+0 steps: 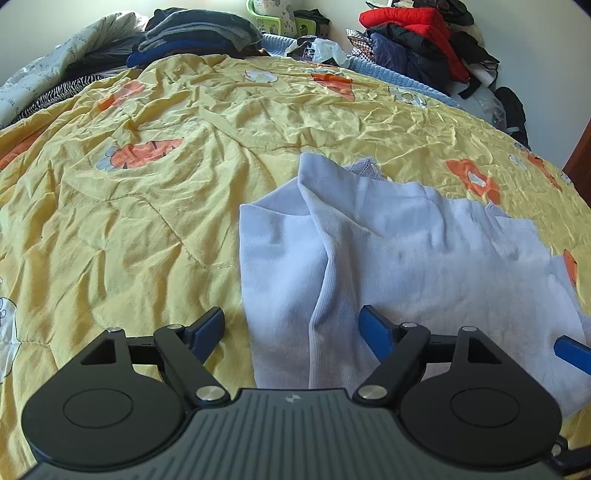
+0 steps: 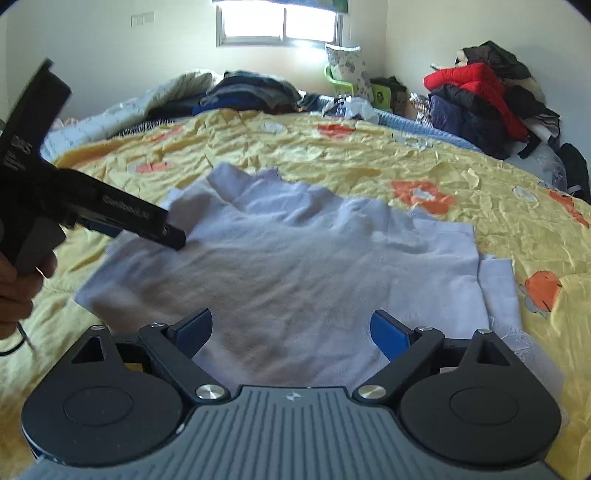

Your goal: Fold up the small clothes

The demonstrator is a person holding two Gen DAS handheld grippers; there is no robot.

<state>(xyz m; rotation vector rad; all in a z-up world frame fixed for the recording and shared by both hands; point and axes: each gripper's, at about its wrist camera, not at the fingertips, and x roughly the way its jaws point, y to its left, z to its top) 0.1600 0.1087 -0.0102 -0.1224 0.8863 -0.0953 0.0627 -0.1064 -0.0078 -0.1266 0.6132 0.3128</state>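
Note:
A pale lavender garment (image 1: pixel 399 266) lies partly folded on the yellow flowered bedspread (image 1: pixel 129 221), one flap turned over along its left side. It also shows in the right wrist view (image 2: pixel 295 273). My left gripper (image 1: pixel 293 330) is open and empty, just above the garment's near left edge. My right gripper (image 2: pixel 291 330) is open and empty, over the garment's near edge. The left gripper's body also shows in the right wrist view (image 2: pixel 110 214), held above the garment's left side. One blue finger of the right gripper (image 1: pixel 572 354) shows at the right edge of the left wrist view.
A pile of dark folded clothes (image 1: pixel 199 37) and a green basket (image 1: pixel 280 18) lie at the far side of the bed. A heap of red and dark jackets (image 1: pixel 424 40) sits at the far right corner. A window (image 2: pixel 280 22) is on the far wall.

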